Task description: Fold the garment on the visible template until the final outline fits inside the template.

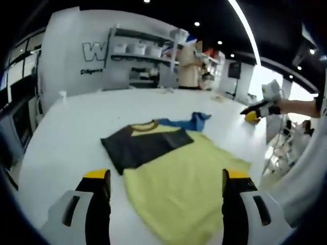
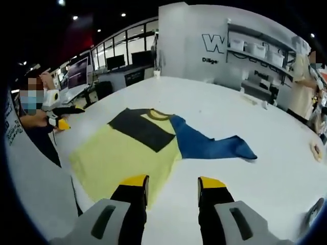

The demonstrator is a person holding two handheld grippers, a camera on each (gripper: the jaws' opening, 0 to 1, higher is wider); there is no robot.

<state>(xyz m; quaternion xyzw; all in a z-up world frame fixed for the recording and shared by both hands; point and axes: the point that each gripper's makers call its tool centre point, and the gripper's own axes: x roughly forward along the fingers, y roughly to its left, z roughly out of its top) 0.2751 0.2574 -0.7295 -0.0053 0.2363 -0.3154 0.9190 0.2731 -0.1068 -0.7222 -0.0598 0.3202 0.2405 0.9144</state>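
Observation:
A yellow T-shirt (image 1: 189,178) lies flat on the white table (image 1: 76,132). Its dark sleeve (image 1: 143,145) is folded in over the chest, and its blue sleeve (image 1: 186,122) stretches out beyond the collar. My left gripper (image 1: 166,186) hovers open above the shirt's lower part, with nothing between its jaws. My right gripper (image 2: 172,191) is open over the edge of the yellow shirt (image 2: 122,153), near the dark sleeve (image 2: 140,127) and the blue sleeve (image 2: 204,145). The right gripper (image 1: 258,109) also shows off to the side, held by a hand. The left gripper (image 2: 59,122) shows beside the table edge.
Shelves with white containers (image 1: 138,48) stand against the far wall, and a person in beige (image 1: 188,66) stands beside them. A small ring-shaped object (image 2: 316,149) lies on the table (image 2: 276,173). Desks with monitors (image 2: 82,71) stand beyond the table.

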